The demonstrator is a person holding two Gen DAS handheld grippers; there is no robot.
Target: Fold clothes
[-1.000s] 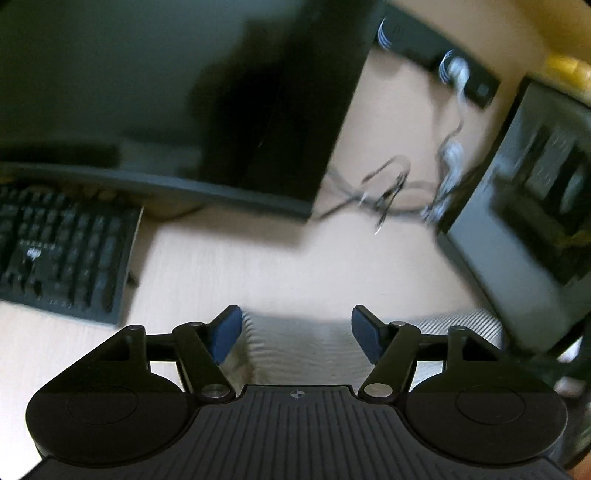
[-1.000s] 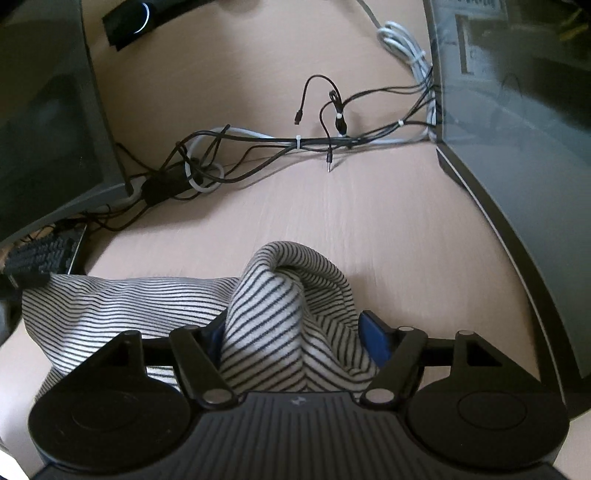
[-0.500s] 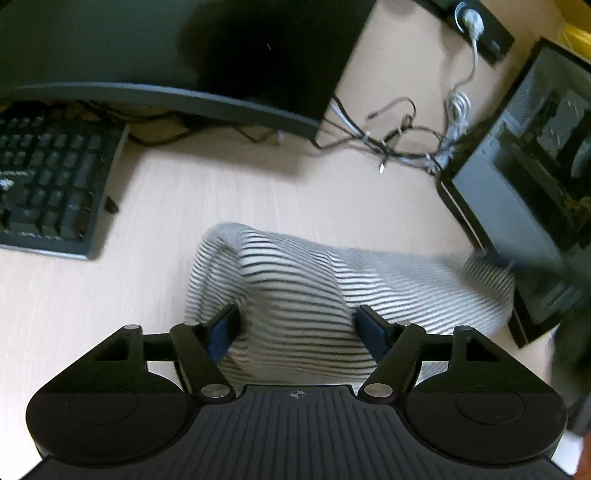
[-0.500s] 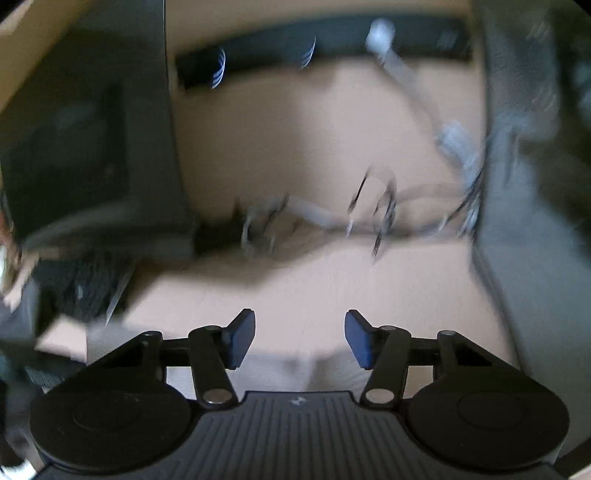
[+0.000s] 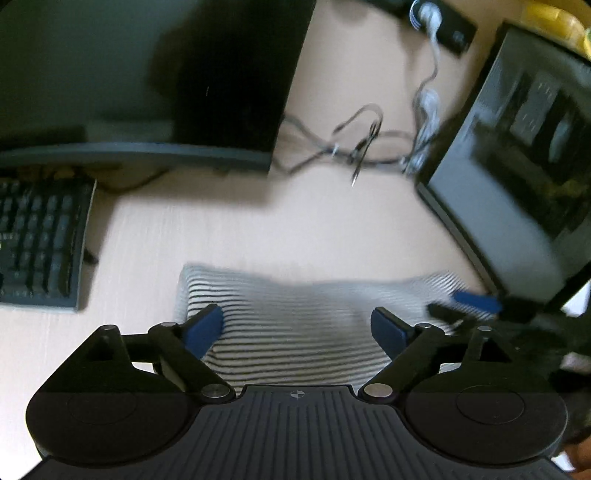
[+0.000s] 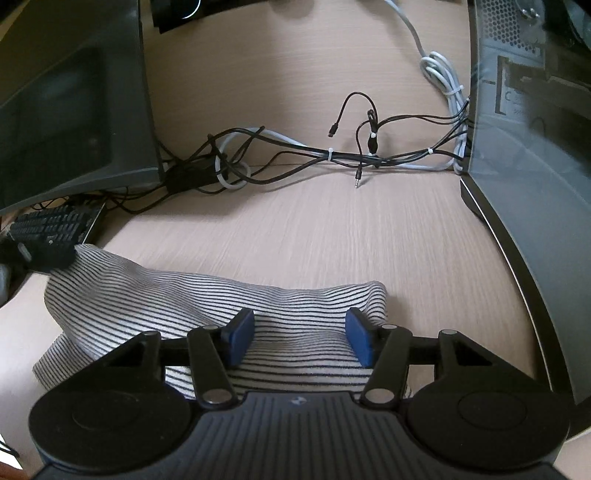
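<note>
A black-and-white striped garment [image 5: 295, 317] lies folded in a flat bundle on the light wooden desk [image 5: 258, 236]. My left gripper [image 5: 297, 326] is open above its near edge, holding nothing. In the right wrist view the same garment [image 6: 184, 299] lies under my right gripper [image 6: 299, 338], which is open over its right end with the cloth between the blue pads, not pinched. The right gripper also shows in the left wrist view [image 5: 476, 297] at the garment's right end. The left gripper's tip shows in the right wrist view [image 6: 40, 254] at the garment's left corner.
A monitor [image 5: 147, 74] and a keyboard [image 5: 37, 243] stand at the left. A computer case [image 6: 535, 147] stands at the right. A tangle of cables [image 6: 332, 155] lies across the back of the desk, with a power strip [image 5: 443, 22] behind.
The right gripper let go of the bunched cloth it held a second ago and now hovers open over the flattened garment. Both grippers swung up and came back down over it.
</note>
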